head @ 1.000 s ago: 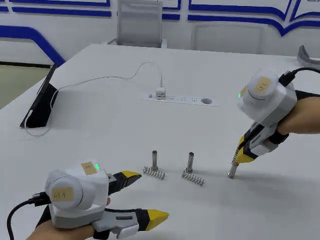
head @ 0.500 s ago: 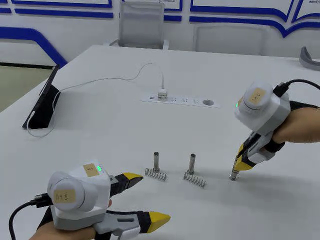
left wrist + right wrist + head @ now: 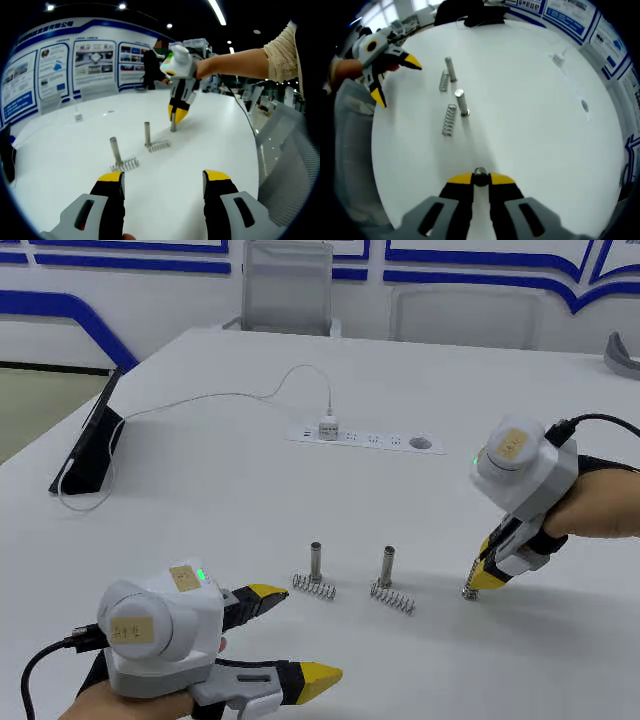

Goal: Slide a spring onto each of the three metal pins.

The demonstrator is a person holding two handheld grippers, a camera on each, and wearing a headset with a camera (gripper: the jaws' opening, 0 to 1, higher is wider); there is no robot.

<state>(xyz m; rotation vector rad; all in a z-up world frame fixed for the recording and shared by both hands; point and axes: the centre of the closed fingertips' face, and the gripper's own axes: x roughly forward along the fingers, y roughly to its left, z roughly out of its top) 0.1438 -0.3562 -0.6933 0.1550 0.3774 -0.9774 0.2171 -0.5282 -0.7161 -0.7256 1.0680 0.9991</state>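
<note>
Two bare metal pins (image 3: 316,558) (image 3: 386,565) stand upright mid-table, each with a loose spring (image 3: 314,587) (image 3: 392,597) lying at its foot. The left gripper view shows these pins (image 3: 115,149) (image 3: 147,133) and springs (image 3: 125,164) (image 3: 159,145) ahead. My right gripper (image 3: 484,579) is low over the third pin (image 3: 468,591), shut on a spring around it. That pin's top (image 3: 480,172) sits between the yellow tips of the right gripper (image 3: 480,179). My left gripper (image 3: 295,635) rests open at the near left, holding nothing.
A white power strip (image 3: 375,439) with a plugged charger (image 3: 328,428) lies farther back, its cable running to a dark tablet (image 3: 88,445) at the table's left edge. A chair (image 3: 285,285) stands behind the table. A person stands in the background (image 3: 151,70).
My right gripper has come down along the third pin, close to the table now. The left gripper, other pins and loose springs have stayed put.
</note>
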